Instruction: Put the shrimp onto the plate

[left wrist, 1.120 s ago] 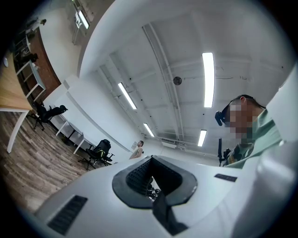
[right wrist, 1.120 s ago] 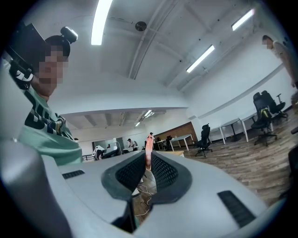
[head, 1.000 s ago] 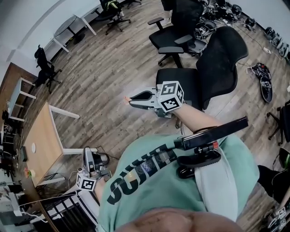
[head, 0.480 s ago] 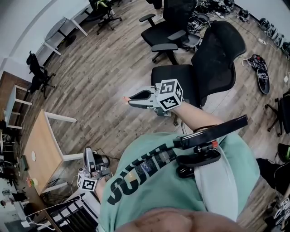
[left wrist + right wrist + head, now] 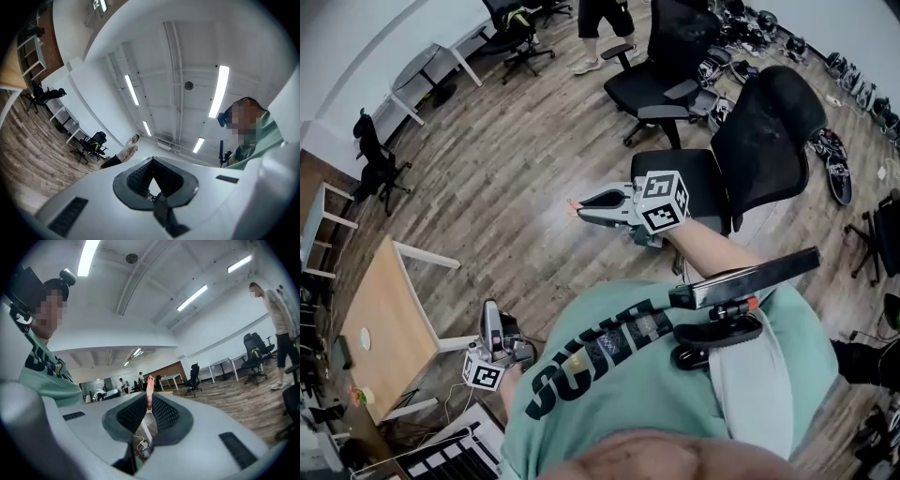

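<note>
Right gripper view: black ribbed jaws are clamping a thin pink shrimp (image 5: 149, 391) at their tips. Head view: right gripper (image 5: 581, 202) is holding it over wood-plank floor (image 5: 516, 169), beside black office chair (image 5: 750, 141). Left gripper (image 5: 152, 160) jaws are sitting closed, empty.

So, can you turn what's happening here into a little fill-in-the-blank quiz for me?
1. The right gripper is shut on a small pink ____.
2. The left gripper is shut, and between its jaws there is ____.
3. Just past the right gripper, on the floor, stands a black office ____.
Missing words: shrimp; nothing; chair.
</note>
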